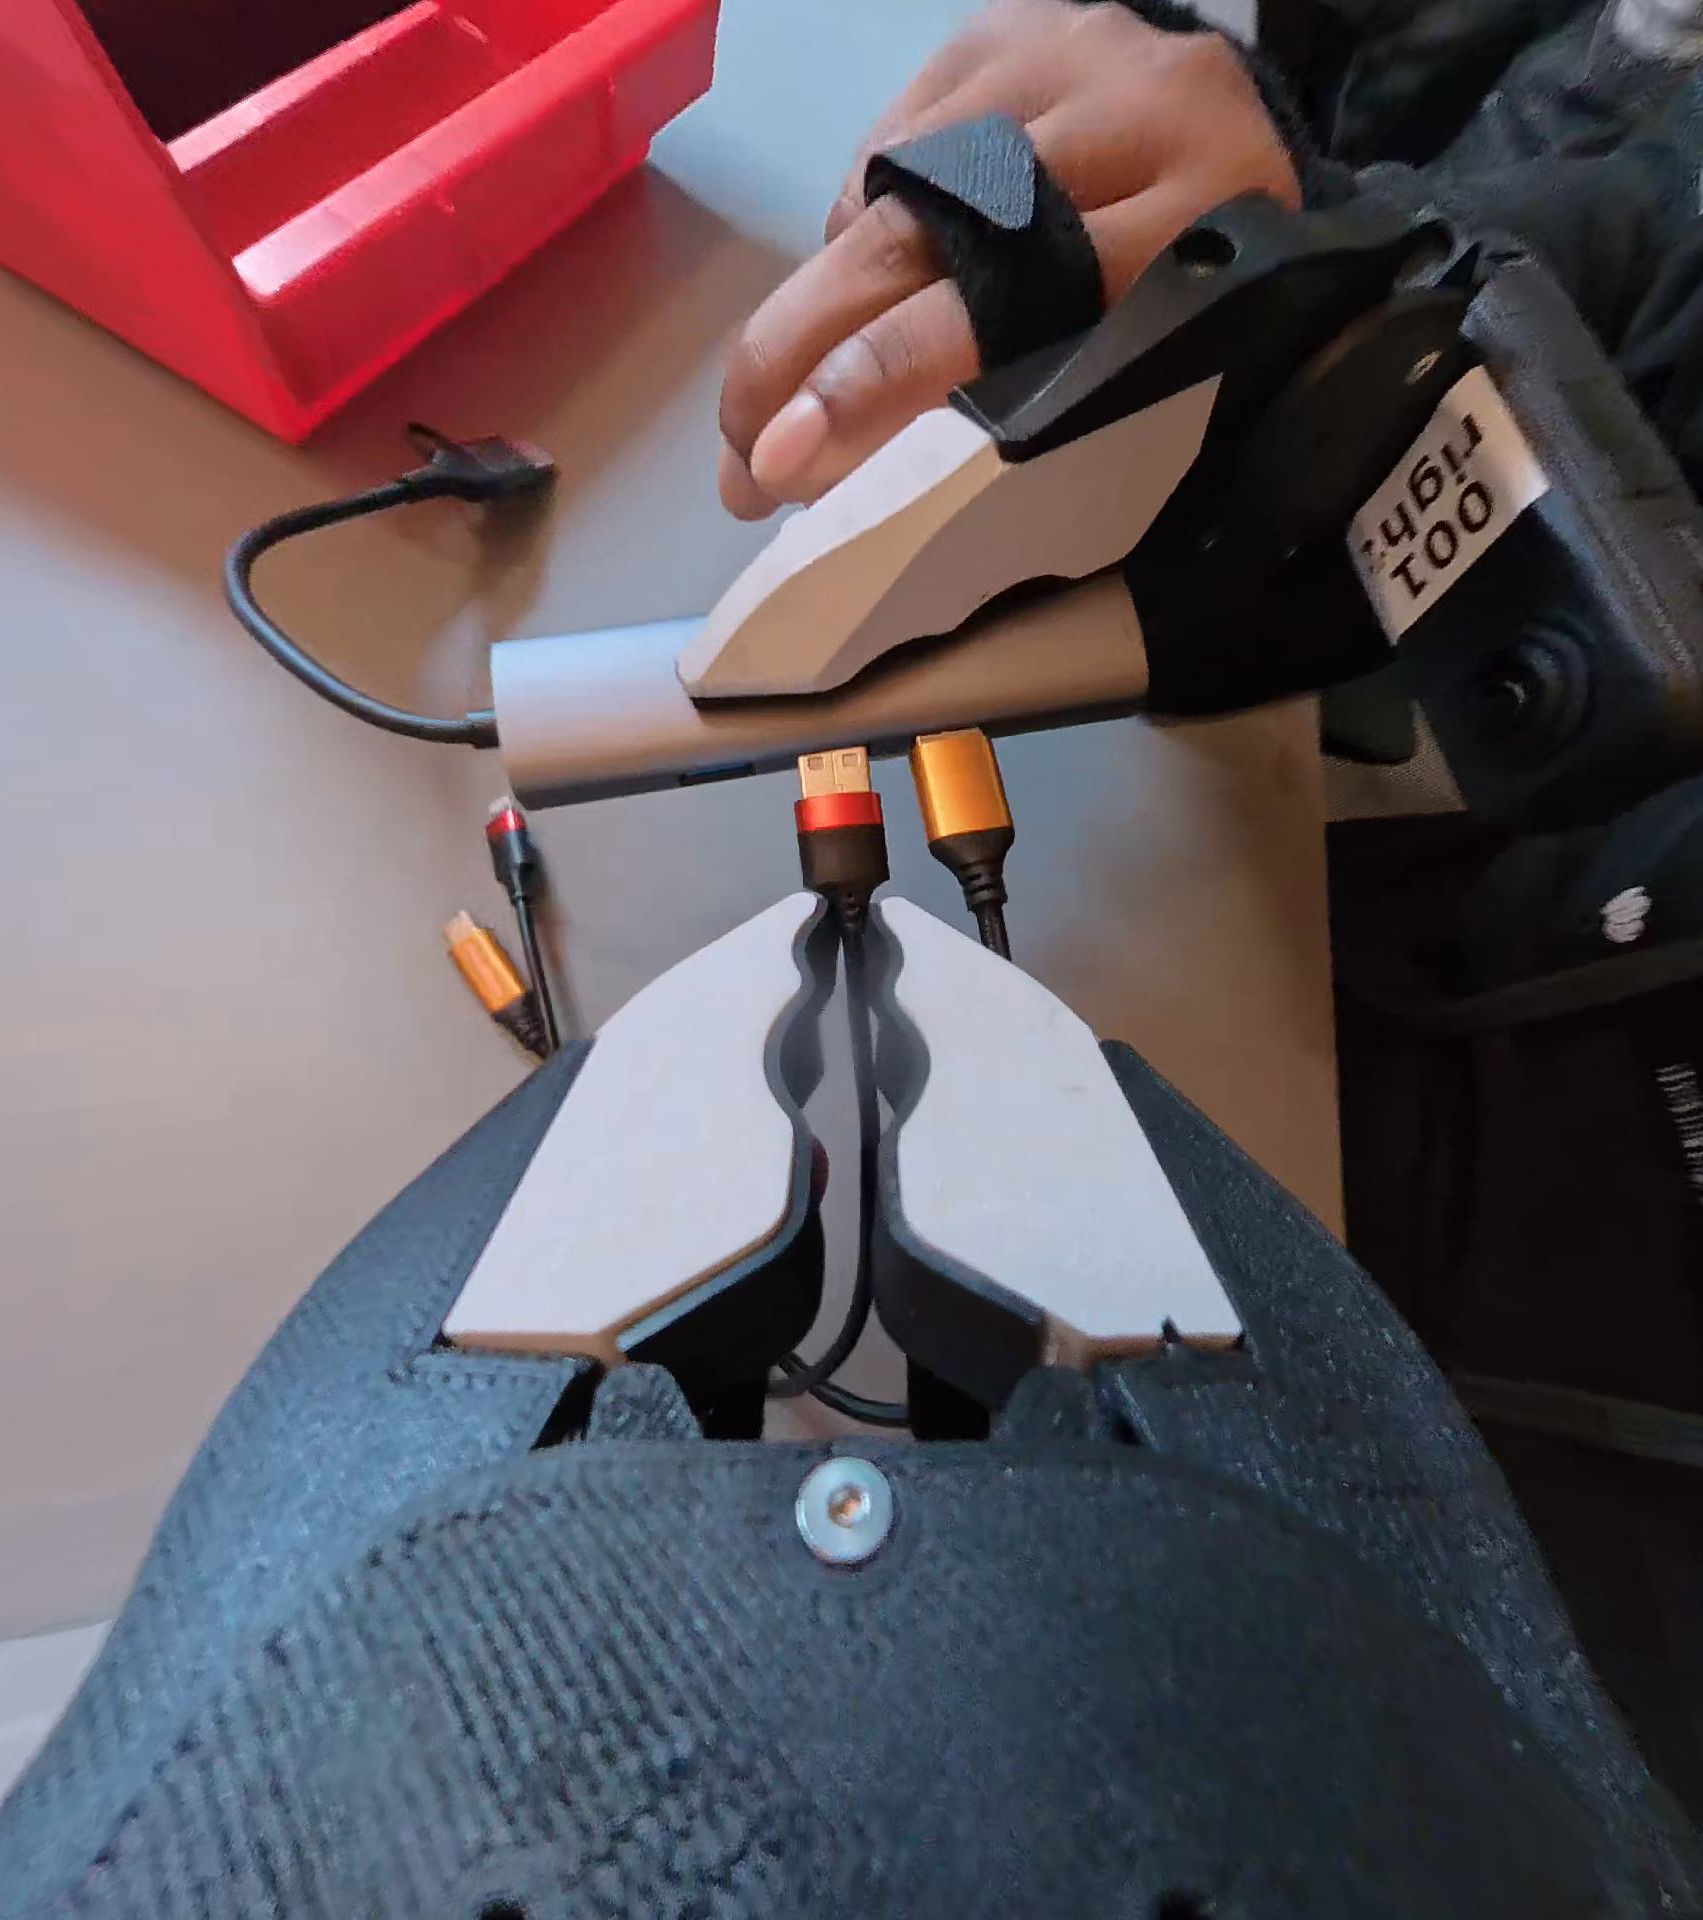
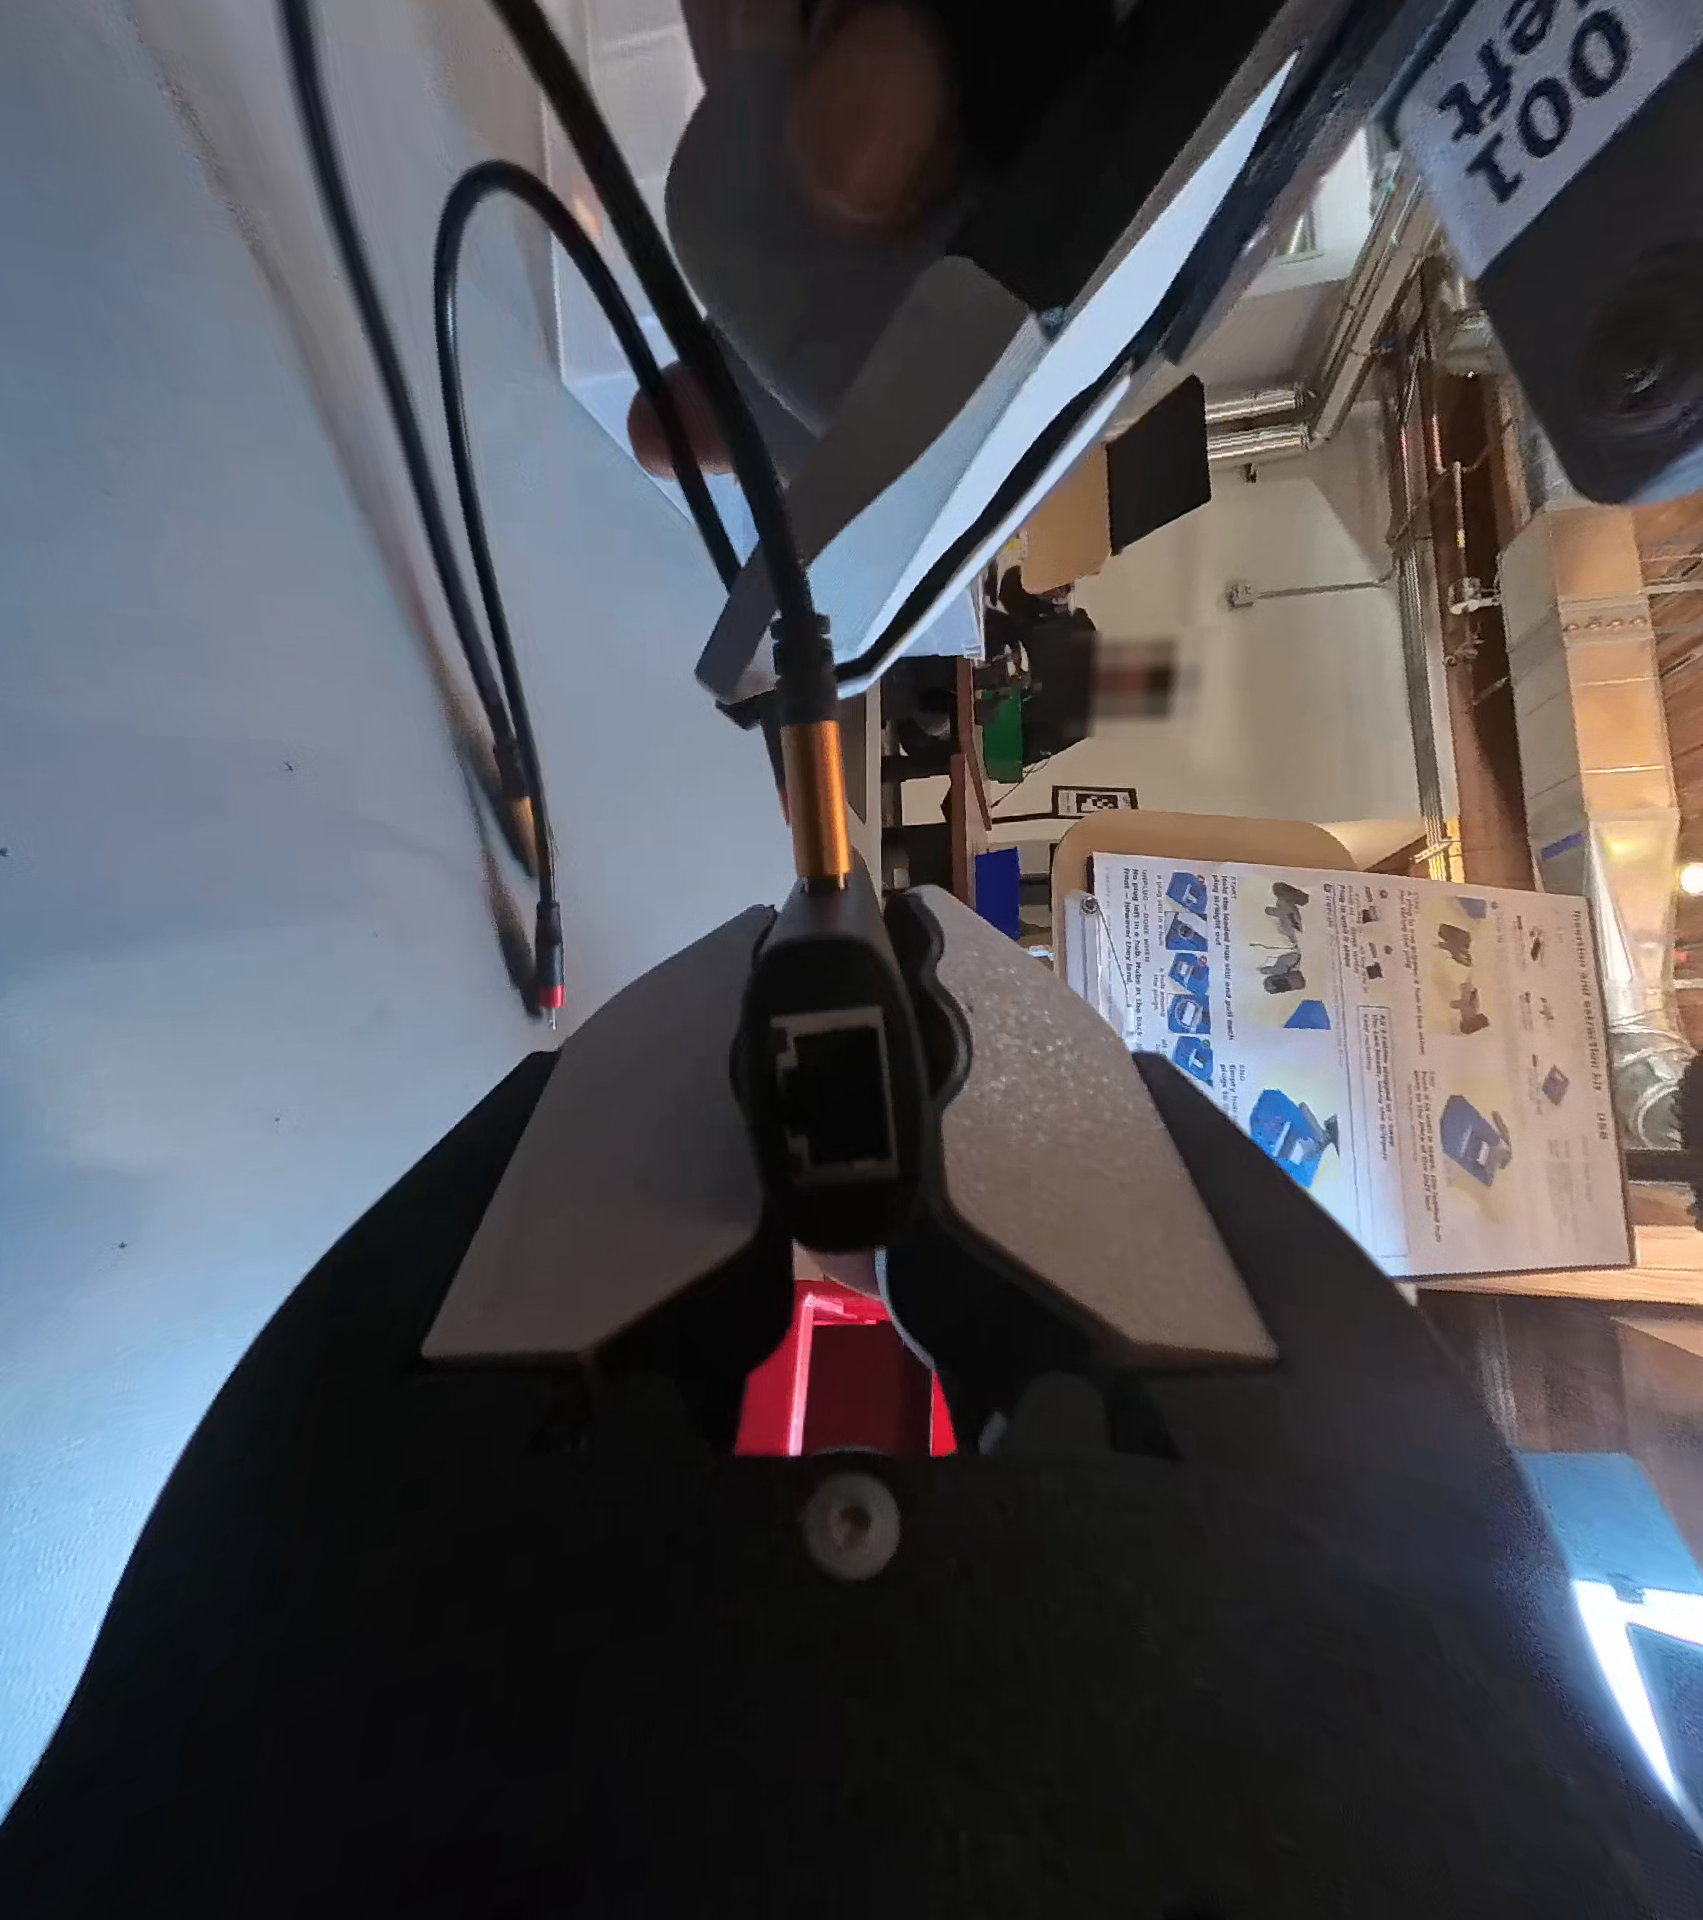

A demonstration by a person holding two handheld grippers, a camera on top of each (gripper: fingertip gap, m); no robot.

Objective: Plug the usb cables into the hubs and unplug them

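Where orange plug (image 1: 956,790) sits seated, red plug (image 1: 839,805) shows bare metal.

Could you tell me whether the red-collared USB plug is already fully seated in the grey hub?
No: in the left wrist view the red-collared plug still shows its metal tip outside the grey hub, unlike the orange plug beside it.

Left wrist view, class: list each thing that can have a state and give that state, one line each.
Red-collared black USB plug: metal tip exposed at the hub, not fully seated.
Orange metal USB plug: plugged in.
Grey aluminium USB hub: gripped.
Left gripper: shut on cable.
Right gripper: shut on hub.
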